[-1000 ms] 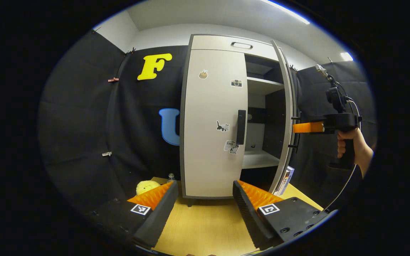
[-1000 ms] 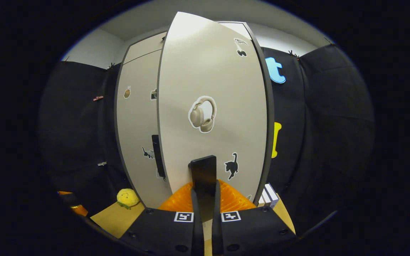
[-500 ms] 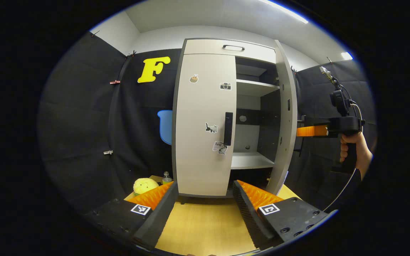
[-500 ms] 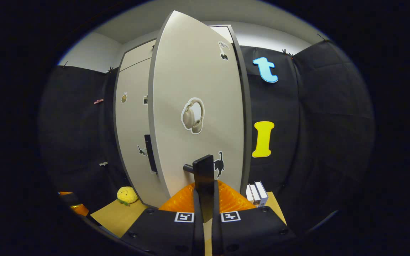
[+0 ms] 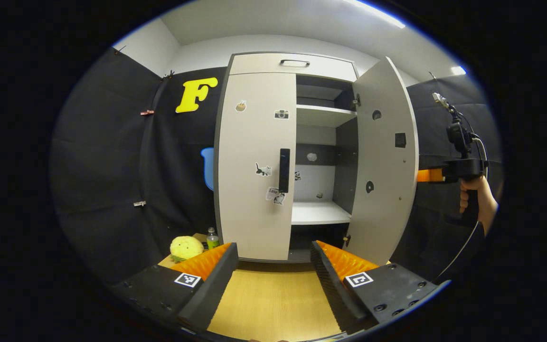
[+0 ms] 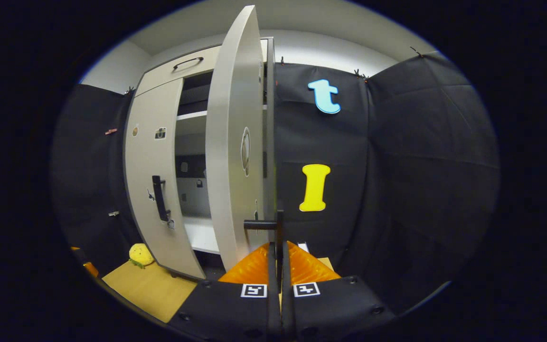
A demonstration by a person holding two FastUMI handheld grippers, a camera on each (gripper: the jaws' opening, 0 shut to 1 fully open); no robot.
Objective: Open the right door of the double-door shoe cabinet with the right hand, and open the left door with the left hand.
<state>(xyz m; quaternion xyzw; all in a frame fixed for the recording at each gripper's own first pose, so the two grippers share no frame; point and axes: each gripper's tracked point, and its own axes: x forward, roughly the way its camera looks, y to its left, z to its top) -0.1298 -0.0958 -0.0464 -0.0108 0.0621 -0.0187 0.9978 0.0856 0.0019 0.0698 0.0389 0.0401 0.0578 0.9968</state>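
While the right gripper [image 6: 277, 266] stays clamped on the right door's handle [image 6: 273, 225], we see that right door [image 5: 385, 161] swung wide, baring pale shelves [image 5: 320, 213] inside the shoe cabinet [image 5: 292, 64]. Our left gripper [image 5: 273, 270] hovers near the wooden table [image 5: 273, 304], fingers spread apart and holding nothing, pointed at the left door [image 5: 254, 171], which is shut, its dark handle [image 5: 284, 164] untouched. Far left sit a yellow plush toy [image 5: 185, 247] and a small bottle [image 5: 212, 237].
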